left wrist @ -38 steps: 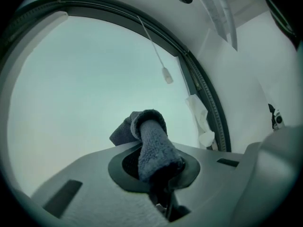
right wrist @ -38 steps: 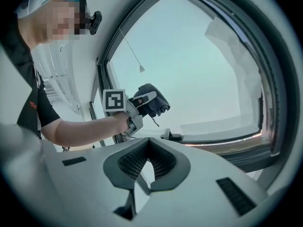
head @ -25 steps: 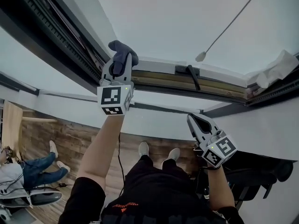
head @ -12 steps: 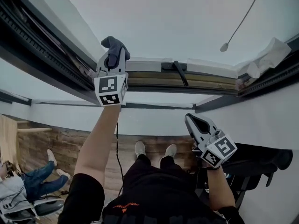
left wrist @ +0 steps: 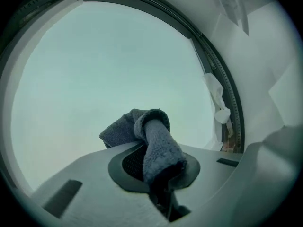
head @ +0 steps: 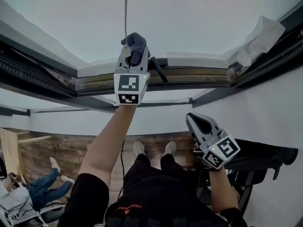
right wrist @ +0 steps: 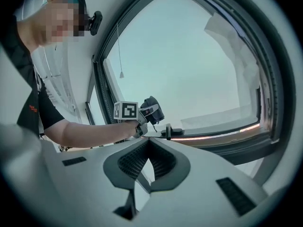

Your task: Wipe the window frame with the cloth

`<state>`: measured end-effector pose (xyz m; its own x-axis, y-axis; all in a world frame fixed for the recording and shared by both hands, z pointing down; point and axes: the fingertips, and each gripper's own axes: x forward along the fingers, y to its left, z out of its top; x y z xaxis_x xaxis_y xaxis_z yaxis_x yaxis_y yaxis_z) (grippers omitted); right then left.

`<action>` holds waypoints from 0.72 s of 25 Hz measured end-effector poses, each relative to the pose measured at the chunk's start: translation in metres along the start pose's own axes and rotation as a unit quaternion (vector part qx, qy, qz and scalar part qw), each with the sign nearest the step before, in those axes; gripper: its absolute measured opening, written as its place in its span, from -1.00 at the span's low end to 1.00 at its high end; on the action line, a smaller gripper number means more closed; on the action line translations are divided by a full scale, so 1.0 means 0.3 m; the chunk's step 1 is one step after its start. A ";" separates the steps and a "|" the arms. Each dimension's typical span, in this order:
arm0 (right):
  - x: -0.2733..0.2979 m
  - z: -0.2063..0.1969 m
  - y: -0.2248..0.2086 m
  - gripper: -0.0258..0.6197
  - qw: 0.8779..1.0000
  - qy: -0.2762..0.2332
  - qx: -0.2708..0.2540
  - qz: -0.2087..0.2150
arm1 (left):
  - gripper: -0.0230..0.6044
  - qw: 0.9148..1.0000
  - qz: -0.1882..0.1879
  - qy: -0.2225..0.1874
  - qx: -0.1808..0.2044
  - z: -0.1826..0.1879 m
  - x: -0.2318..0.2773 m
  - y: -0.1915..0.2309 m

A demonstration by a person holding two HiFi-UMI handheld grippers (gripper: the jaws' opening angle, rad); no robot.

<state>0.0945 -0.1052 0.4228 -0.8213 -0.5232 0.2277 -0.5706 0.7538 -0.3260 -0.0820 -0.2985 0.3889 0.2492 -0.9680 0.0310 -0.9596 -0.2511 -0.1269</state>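
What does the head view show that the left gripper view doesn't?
Only the head view shows the right gripper held low, the wooden floor, the person's shoes and the black window handle. Only the left gripper view shows, close up, the dark ribbed pad beside the squeezed cloth. Both show the grey cloth in the left gripper, the window glass and a crumpled white sheet at the frame's edge.
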 end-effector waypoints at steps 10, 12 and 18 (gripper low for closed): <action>-0.182 -0.015 -0.175 -0.91 0.999 -0.018 0.021 -0.039 | -0.77 0.997 -0.081 0.004 0.012 0.042 0.208 -0.396; -0.221 -0.019 -0.211 -0.91 0.998 -0.022 0.026 -0.048 | -0.78 0.996 -0.093 0.007 0.011 0.040 0.248 -0.463; -0.321 -0.028 -0.290 -0.91 0.996 -0.032 0.036 -0.071 | -0.77 0.992 -0.128 0.014 0.008 0.036 0.356 -0.656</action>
<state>0.2232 -0.1171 0.4370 -0.7295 -0.6482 0.2184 -0.6776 0.6414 -0.3596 0.1348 -0.3524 0.4063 0.4798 -0.8725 0.0921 -0.8636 -0.4882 -0.1261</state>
